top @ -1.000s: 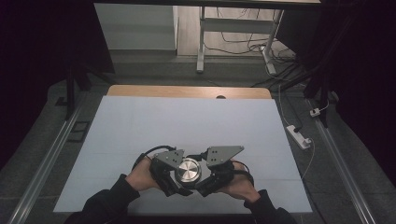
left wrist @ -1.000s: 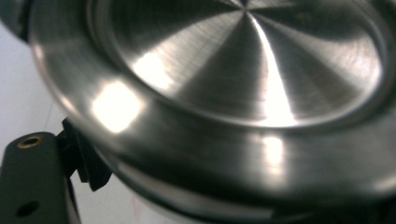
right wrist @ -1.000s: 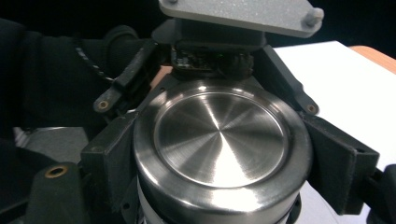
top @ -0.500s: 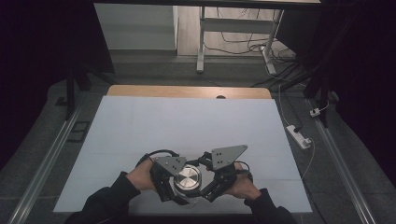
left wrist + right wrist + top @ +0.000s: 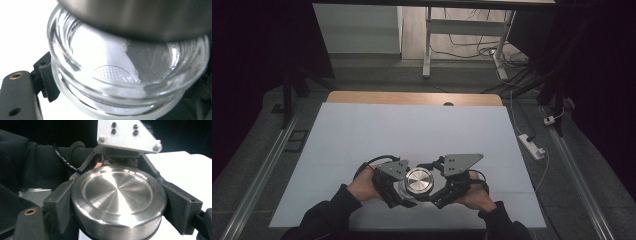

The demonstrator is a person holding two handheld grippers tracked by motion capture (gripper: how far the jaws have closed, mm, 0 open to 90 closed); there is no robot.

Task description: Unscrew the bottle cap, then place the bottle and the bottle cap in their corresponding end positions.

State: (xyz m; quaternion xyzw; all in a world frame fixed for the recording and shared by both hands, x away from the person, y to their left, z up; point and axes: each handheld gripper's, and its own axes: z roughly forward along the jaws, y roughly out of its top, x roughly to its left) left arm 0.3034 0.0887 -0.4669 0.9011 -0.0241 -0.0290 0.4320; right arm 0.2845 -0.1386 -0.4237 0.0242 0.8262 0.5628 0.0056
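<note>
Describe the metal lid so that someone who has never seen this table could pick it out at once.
Start at the white table and go to its near edge, where two hands bring their tongs together. Between them sits the metal lid, a round brushed-steel disc with a raised rim, clamped by the right tongs above a clear glass jar. It is the one shiny circle among black parts.

Room: dim, dark at the edges
Tabletop (image 5: 412,130): evenly lit, pale; blown out white in the gripper views
Metal lid (image 5: 117,192): bright glare streaks
Glass jar (image 5: 120,82): close, blurred
</note>
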